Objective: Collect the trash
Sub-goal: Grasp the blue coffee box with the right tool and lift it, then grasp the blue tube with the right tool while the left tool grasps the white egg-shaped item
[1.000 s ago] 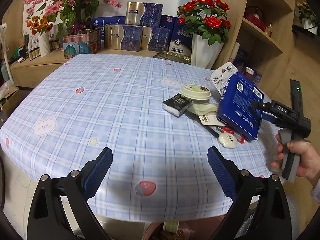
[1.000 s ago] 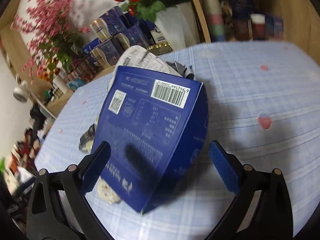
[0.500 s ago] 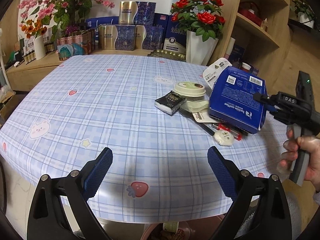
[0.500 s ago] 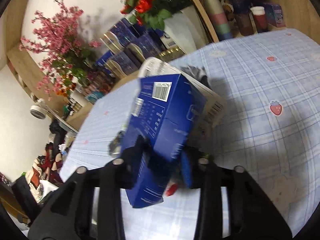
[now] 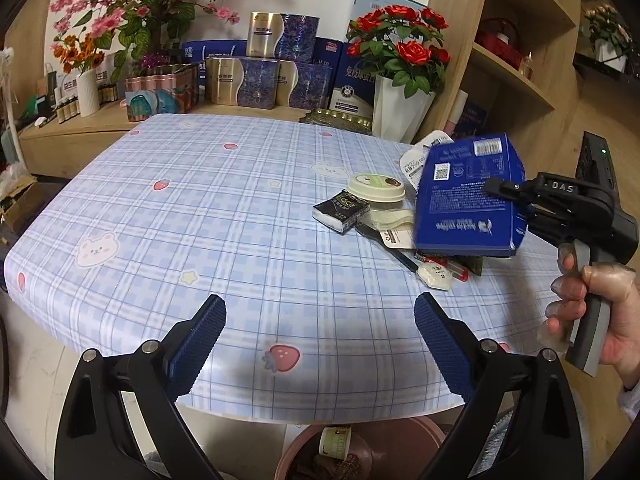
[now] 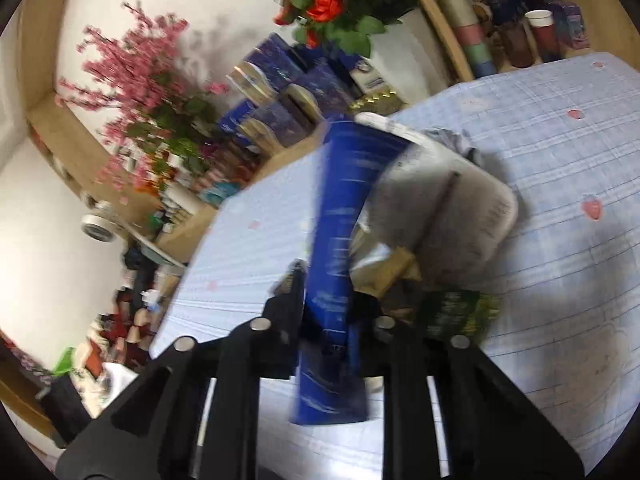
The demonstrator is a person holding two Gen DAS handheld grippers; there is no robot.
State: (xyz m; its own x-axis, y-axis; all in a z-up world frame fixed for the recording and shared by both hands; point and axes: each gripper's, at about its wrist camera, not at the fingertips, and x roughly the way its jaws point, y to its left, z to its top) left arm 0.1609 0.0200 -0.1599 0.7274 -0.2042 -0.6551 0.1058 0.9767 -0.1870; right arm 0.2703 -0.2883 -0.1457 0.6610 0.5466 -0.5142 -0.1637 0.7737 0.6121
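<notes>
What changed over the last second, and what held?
The right tool, wide open around the blue box a second ago, is closing on it; the pads press its flat faces. The box has come up off the trash pile, tilted. The left tool stayed open and empty. The cup lid, black packet and small wrappers stayed on the table.

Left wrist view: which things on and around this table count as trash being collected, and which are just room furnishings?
Part of the job:
- blue box, with the right gripper closing on it
- cup lid
- black packet
- small white wrapper
- pink bin under the table edge

Lying about:
- rose vase
- gift boxes
- left gripper, open and empty
</notes>
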